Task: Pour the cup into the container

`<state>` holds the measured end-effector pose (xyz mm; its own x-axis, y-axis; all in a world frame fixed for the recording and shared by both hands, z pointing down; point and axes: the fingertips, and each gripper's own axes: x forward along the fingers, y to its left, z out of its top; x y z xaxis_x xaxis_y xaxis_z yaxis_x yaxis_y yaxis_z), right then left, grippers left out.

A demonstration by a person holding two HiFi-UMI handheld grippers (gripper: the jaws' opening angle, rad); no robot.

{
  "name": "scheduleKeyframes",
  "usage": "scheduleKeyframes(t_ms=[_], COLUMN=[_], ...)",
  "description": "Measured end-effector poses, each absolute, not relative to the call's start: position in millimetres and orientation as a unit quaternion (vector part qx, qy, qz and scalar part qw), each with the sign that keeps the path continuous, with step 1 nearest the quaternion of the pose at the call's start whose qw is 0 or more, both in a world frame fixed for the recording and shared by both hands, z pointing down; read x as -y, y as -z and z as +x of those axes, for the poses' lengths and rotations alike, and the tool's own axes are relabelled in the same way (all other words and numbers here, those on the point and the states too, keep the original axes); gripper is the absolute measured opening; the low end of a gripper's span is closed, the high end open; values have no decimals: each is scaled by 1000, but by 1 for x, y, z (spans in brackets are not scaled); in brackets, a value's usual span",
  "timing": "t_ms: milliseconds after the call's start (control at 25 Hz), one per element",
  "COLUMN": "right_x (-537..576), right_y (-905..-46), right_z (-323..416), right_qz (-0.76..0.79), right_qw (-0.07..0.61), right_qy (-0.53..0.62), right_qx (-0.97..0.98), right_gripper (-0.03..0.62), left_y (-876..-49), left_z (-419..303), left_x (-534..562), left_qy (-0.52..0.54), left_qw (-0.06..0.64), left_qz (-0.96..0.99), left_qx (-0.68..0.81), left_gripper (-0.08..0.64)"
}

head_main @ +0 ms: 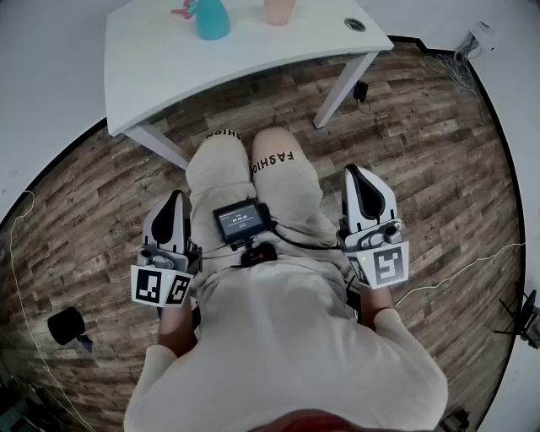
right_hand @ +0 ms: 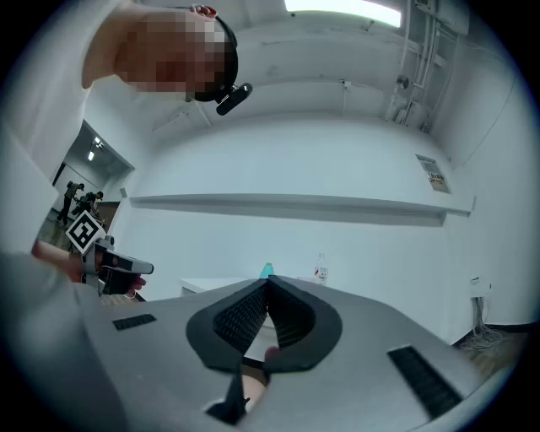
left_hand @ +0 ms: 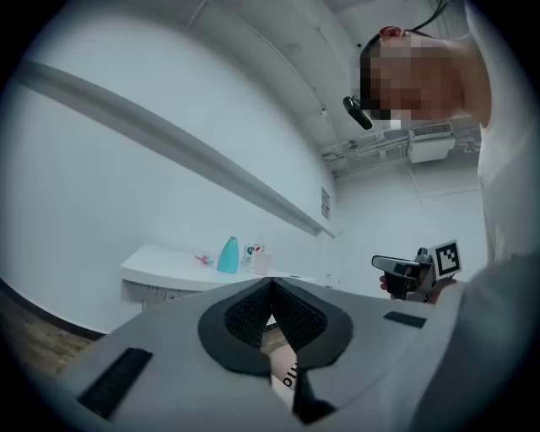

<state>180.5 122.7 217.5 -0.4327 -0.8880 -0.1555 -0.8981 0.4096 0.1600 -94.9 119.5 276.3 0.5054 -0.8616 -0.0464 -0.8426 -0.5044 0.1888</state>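
Left gripper (head_main: 173, 202) and right gripper (head_main: 360, 179) closed, empty, well apart from table (head_main: 160, 55).

White table (head_main: 169, 59), teal container (head_main: 212, 18), pink cup (head_main: 278, 10)

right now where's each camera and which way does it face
Head view: on the person's head, looking steeply down at lap, floor and white table; left gripper and right gripper show.
Left gripper view: on the left gripper, facing the table; own shut jaws, shirt at right.
Right gripper view: on the right gripper, facing the table; own shut jaws, shirt at left.
Shared: all show the teal bottle; each gripper view catches the other gripper.
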Motion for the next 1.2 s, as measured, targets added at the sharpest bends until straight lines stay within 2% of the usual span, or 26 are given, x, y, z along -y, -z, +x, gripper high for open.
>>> scheduleKeyframes(t_ms=[480,520,560,600,640,800,960,1200], right_x=[-104,-101,-98,-96,-94,-89,-92,-85], right_y=[-212,-211,-211,-211,-211,-214,-240,-236], right_z=[183,184,185,187,189,194,200,188], right_qz=[-519,-512,-507,-504,-503,-515,-529,-518], right_qw=[46,54,60,63,64,60,44,12], right_qy=[-81,-68,-57,-50,-49,-67,-62,-89], right_qx=[-850,-854,-858,-860,-861,-853,-845,-850], right_gripper=[6,20,76,103,109,110,110,110], left_y=[-268,-267,-266,-265,-263,-257,-258,-256], left_z=[-95,-94,-93,-91,-90,-86,-83,-70], left_x=[-100,-98,-96,-95,-93,-89,-85,-78], left_qy=[61,59,56,53,51,48,47,25], left_qw=[58,57,56,54,50,25,24,14], left_qz=[863,863,864,864,864,861,855,849], left_qx=[498,498,498,498,499,506,517,527], left_gripper=[9,9,9,9,9,9,9,9])
